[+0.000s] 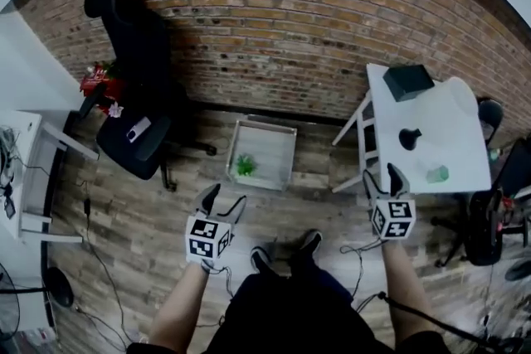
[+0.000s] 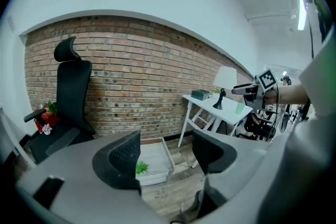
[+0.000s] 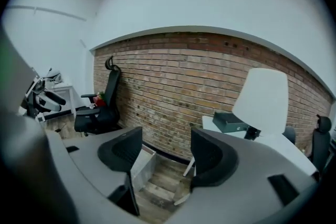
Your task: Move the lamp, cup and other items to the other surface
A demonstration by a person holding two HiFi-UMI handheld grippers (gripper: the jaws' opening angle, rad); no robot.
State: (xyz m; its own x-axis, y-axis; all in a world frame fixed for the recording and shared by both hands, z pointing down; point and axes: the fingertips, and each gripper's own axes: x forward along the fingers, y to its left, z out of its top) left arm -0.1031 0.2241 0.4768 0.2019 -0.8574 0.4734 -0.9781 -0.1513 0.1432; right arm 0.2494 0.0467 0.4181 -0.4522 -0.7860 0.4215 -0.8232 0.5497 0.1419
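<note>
White tray (image 1: 275,152) on floor holds small green plant (image 1: 245,166).

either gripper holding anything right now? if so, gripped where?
Nothing held. The left gripper and right gripper both show jaws apart with nothing between them. The lamp and cup stand on the white table.

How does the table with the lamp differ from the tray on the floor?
The table stands on legs; the tray lies on the floor. The table carries a dark box, a lamp and a green cup; the tray holds only a small green plant. Both look white.
</note>
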